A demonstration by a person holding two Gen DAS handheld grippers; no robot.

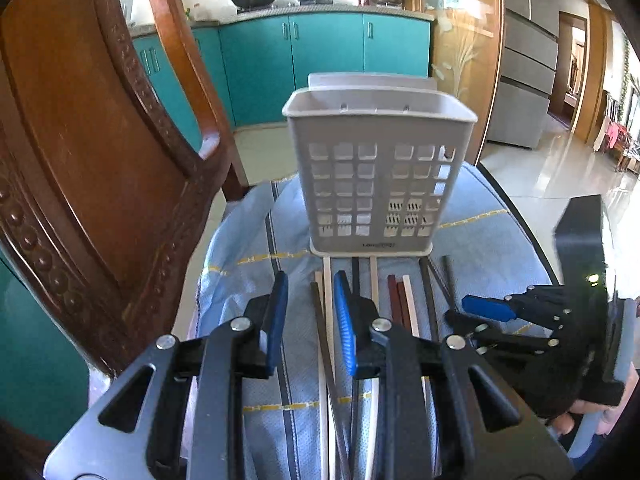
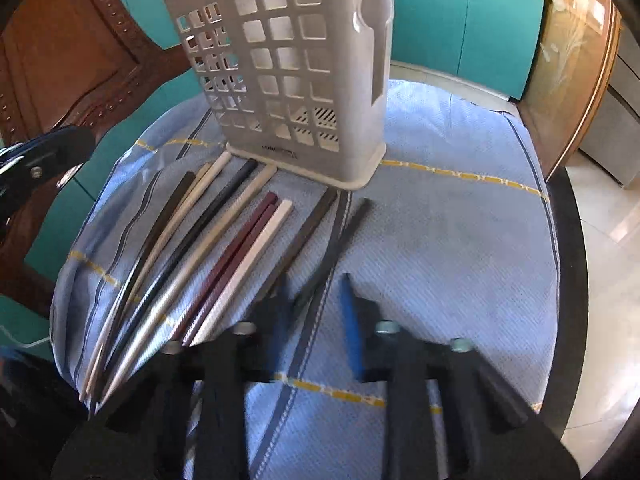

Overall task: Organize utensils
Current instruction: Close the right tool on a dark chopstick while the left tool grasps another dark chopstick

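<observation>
Left wrist view: grey slotted utensil holder (image 1: 376, 184) stood upright at frame centre on a blue striped cloth (image 1: 248, 280), apparently empty. Chopsticks (image 1: 400, 304) lay in a row just below its base, some tips touching the base plate. Left gripper (image 1: 312, 320) hung low over the leftmost sticks, jaws partly apart, gripping nothing; a dark and a pale stick showed through the gap. Right gripper (image 1: 480, 312) sat low at right, over the dark sticks.

Right wrist view: holder in the upper centre, chopsticks fanned from its base toward lower left, dark surface rim (image 2: 568, 264) at right. Right gripper (image 2: 314, 308), blurred, stood with jaws narrowly parted astride a dark chopstick (image 2: 320, 224) at the right end of the row; no firm pinch visible.

Step in hand, probably: first pick, nothing yet sorted. Next move called for closing squarely on that one stick, lifting clear of its neighbour, tipping upright and dropping into the holder.
</observation>
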